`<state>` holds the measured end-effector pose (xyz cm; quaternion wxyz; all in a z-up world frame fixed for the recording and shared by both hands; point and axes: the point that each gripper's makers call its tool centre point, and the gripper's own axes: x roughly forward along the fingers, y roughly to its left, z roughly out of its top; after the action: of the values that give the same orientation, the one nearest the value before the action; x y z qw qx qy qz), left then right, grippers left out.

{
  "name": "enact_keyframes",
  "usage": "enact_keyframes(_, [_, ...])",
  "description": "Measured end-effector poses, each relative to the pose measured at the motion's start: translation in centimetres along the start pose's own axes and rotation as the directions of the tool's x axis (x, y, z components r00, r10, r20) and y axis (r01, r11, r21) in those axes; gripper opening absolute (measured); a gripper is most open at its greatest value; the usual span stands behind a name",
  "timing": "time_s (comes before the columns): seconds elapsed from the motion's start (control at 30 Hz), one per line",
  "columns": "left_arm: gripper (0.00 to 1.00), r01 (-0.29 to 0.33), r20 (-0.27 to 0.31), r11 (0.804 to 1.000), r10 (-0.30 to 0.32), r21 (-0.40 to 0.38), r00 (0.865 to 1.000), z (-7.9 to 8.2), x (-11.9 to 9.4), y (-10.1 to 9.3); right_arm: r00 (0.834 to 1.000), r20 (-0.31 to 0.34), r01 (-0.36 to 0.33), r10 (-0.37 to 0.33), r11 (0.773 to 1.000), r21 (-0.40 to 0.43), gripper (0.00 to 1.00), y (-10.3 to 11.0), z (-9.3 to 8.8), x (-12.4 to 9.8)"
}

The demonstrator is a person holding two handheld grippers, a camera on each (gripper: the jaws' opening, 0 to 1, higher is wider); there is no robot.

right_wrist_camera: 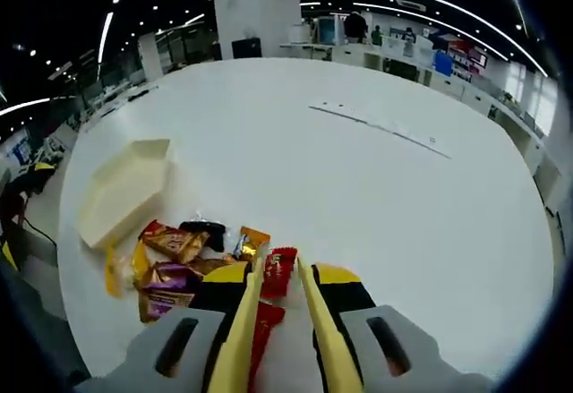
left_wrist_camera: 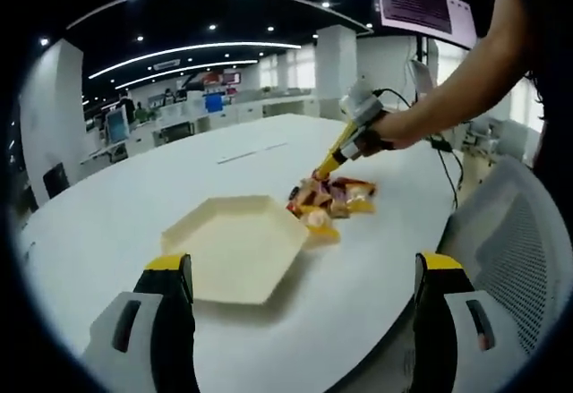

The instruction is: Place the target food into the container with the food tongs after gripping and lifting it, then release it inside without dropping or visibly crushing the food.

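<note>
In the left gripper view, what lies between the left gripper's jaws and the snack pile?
The cream hexagonal container lies between, on the white table; the snack pile sits just past its far edge, where the right gripper reaches in.

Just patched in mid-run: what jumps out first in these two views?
The heap of bright snack packets on the white table, with the right gripper closing yellow tongs around a red packet. Beside the heap sits the cream hexagonal tray, nothing in it, with the left gripper open before it.
</note>
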<state>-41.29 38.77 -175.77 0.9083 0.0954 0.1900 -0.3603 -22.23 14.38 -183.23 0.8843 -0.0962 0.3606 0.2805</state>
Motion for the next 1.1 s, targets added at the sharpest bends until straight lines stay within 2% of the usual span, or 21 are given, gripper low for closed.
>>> enact_keyframes(0.07, [0.99, 0.002, -0.003, 1.000, -0.002, 0.005, 1.000, 0.0, 0.1, 0.0, 1.000, -0.019, -0.007, 0.006, 1.000, -0.008, 0.23, 0.3, -0.1, 0.3])
enact_keyframes(0.1, [0.99, 0.004, -0.006, 1.000, -0.004, 0.003, 1.000, -0.1, 0.1, -0.1, 0.999, -0.036, 0.006, -0.008, 0.999, -0.043, 0.21, 0.3, -0.3, 0.4])
enact_keyframes(0.2, [0.99, 0.000, -0.009, 1.000, 0.000, 0.009, 1.000, -0.2, 0.2, 0.1, 0.999, -0.037, 0.002, -0.003, 1.000, -0.011, 0.18, 0.3, 0.0, 0.3])
enact_keyframes(0.3, [0.99, -0.004, -0.012, 1.000, 0.004, 0.012, 1.000, -0.2, 0.2, 0.2, 0.998, -0.062, -0.002, -0.003, 0.997, -0.083, 0.18, 0.4, 0.2, 0.0])
enact_keyframes(0.47, [0.99, 0.008, -0.018, 1.000, -0.007, 0.029, 1.000, -0.4, 0.3, -0.1, 0.999, -0.047, -0.013, 0.012, 0.999, -0.038, 0.19, 0.1, 1.0, -0.5])
enact_keyframes(0.67, [0.99, 0.022, -0.056, 1.000, -0.023, -0.020, 0.998, -1.0, 0.2, -0.3, 1.000, -0.021, -0.011, 0.010, 0.999, -0.036, 0.19, -0.1, 2.9, -1.5])
enact_keyframes(0.8, [0.99, 0.041, -0.063, 0.998, -0.043, -0.042, 0.997, -1.1, 0.1, -0.5, 0.998, 0.026, -0.058, 0.057, 0.997, 0.046, 0.19, 0.4, 4.3, -2.7])
enact_keyframes(0.9, [0.99, 0.051, -0.034, 0.998, -0.052, -0.039, 0.998, -0.7, 0.0, -0.6, 0.999, 0.004, -0.054, 0.054, 0.998, -0.033, 0.19, 1.1, 4.4, -3.2])
enact_keyframes(1.03, [0.99, 0.051, -0.030, 0.999, -0.052, -0.014, 0.998, -0.6, 0.1, -0.9, 0.998, 0.022, -0.061, 0.062, 0.998, -0.029, 0.20, 1.9, 5.3, -4.1])
enact_keyframes(1.1, [0.99, 0.040, -0.049, 0.999, -0.040, 0.001, 0.998, -0.9, 0.1, -0.8, 0.998, 0.033, -0.059, 0.060, 0.998, -0.035, 0.19, 2.3, 5.9, -4.5])
